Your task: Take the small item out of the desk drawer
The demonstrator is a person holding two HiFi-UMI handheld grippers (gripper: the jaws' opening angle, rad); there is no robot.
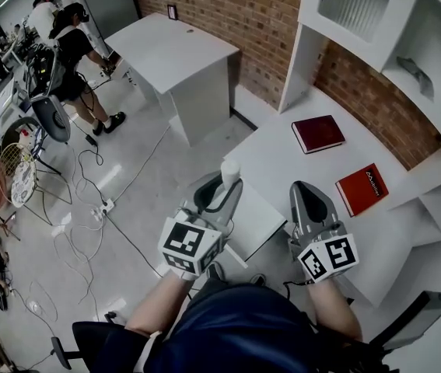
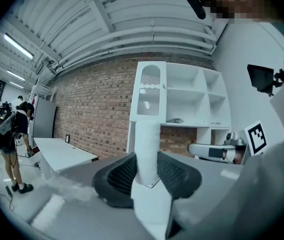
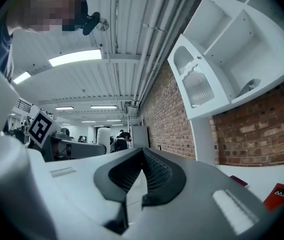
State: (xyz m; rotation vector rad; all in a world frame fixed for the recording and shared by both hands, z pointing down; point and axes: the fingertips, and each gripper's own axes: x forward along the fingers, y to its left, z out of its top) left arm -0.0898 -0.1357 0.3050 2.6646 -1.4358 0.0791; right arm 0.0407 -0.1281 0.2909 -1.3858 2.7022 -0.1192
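My left gripper (image 1: 224,196) is shut on a small white cylinder (image 1: 230,174) that stands upright between its dark pads, its top poking above the tips. The left gripper view shows the cylinder (image 2: 148,149) pinched in the middle of that gripper (image 2: 147,173). It hangs in front of the white desk (image 1: 282,158), over a white drawer front (image 1: 260,222) that juts out below the desk edge. My right gripper (image 1: 304,191) hovers over the desk's near edge; in its own view the right gripper (image 3: 143,154) has its tips together with nothing between them.
Two red books (image 1: 318,134) (image 1: 362,189) lie on the desk under a white shelf unit (image 1: 376,22) against the brick wall. A second white desk (image 1: 177,57) stands farther back. People (image 1: 76,61), chairs and cables (image 1: 96,208) fill the floor at left.
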